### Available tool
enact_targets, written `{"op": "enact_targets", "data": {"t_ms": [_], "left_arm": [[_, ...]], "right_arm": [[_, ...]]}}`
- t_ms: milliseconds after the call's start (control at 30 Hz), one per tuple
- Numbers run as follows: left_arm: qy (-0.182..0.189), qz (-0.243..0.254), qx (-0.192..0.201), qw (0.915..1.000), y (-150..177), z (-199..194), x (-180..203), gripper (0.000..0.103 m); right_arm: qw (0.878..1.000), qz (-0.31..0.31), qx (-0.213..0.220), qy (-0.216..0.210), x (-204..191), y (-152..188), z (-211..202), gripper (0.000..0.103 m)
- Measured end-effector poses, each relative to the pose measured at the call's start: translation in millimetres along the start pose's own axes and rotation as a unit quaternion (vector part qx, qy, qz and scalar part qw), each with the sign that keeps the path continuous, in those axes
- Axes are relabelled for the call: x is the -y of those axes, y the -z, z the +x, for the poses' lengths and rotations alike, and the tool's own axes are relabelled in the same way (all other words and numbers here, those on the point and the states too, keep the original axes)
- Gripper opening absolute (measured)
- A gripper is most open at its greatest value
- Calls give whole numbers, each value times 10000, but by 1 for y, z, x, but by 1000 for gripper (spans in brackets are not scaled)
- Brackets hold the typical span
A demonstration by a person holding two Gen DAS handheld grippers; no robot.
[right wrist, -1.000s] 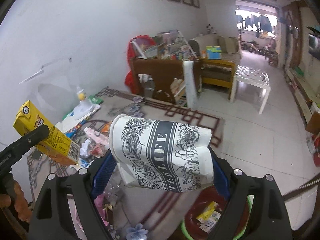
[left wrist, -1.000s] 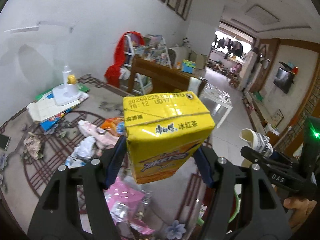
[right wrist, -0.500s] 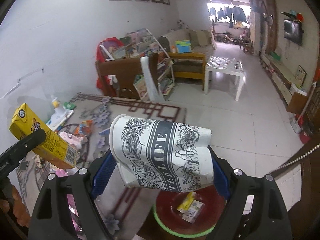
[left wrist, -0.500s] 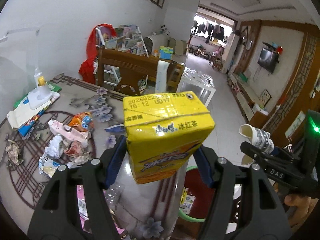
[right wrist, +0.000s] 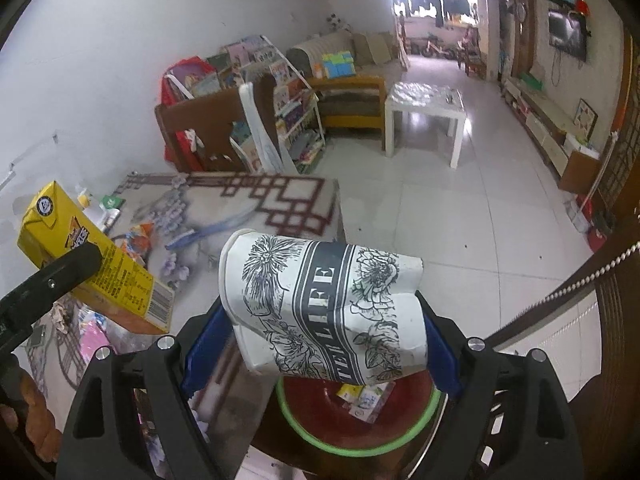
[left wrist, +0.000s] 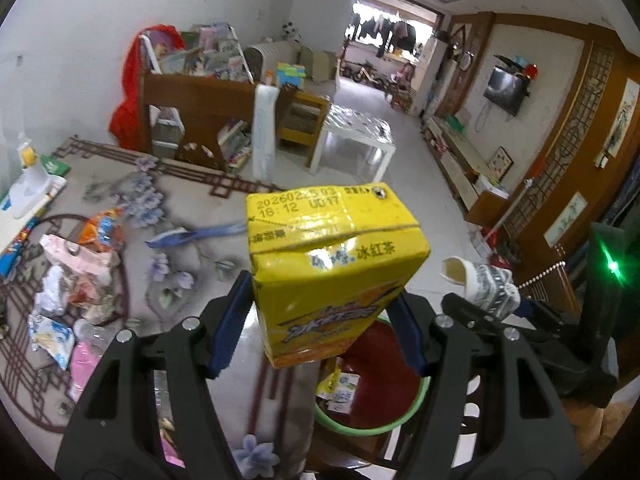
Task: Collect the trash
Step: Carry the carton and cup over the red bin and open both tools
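Both hands have swung away from the litter on the worktop (left wrist: 192,264) and now hang over the red basin with the green rim (right wrist: 316,424), which a second ago sat only at the edge of each view. In the right wrist view the basin lies directly below the load; in the left wrist view it shows below and just to the right of the carton.

The left gripper (left wrist: 316,328) has its fingers (left wrist: 230,326) clenched on the yellow drink carton (left wrist: 332,268), which stands tilted above the near rim of the basin. The right gripper (right wrist: 320,344) has its fingers (right wrist: 204,350) clamped on the crumpled paper cup (right wrist: 320,312), held sideways with its open mouth to the left, over the middle of the basin. Neither grip has changed while the hands travelled.

A few small cartons (right wrist: 362,398) already lie inside the basin, so it is evidently the collecting point. The carry looks finished or nearly so: the cup seems placed to drop cleanly, while the carton may need to come a little further over the basin before release. More wrappers (left wrist: 76,280) remain on the worktop, away from the basin, so further trips seem needed.
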State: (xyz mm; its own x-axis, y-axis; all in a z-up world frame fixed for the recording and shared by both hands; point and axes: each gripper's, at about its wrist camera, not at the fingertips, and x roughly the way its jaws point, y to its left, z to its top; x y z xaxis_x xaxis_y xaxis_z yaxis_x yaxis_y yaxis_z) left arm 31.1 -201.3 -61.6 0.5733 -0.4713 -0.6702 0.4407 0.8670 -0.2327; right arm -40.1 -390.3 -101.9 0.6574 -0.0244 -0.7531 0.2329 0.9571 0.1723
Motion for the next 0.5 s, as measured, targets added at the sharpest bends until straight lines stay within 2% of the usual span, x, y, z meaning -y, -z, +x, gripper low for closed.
{"op": "enact_targets", "data": {"t_ms": [333, 400, 433, 467, 500], "left_arm": [[302, 198, -507, 9981, 18, 43, 22, 64], [352, 229, -567, 9975, 19, 48, 24, 70], [340, 257, -563, 9975, 19, 48, 27, 79], [318, 294, -525, 9977, 20, 48, 27, 83], [322, 311, -494, 9978, 20, 47, 28, 84]], "right_arm": [[9974, 53, -616, 360, 23, 16, 32, 84], [9967, 71, -672, 461, 27, 17, 36, 84], [9962, 100, -708, 494, 29, 18, 37, 84], [9960, 130, -722, 510, 32, 19, 38, 84], [9959, 150, -722, 525, 32, 18, 40, 85]]}}
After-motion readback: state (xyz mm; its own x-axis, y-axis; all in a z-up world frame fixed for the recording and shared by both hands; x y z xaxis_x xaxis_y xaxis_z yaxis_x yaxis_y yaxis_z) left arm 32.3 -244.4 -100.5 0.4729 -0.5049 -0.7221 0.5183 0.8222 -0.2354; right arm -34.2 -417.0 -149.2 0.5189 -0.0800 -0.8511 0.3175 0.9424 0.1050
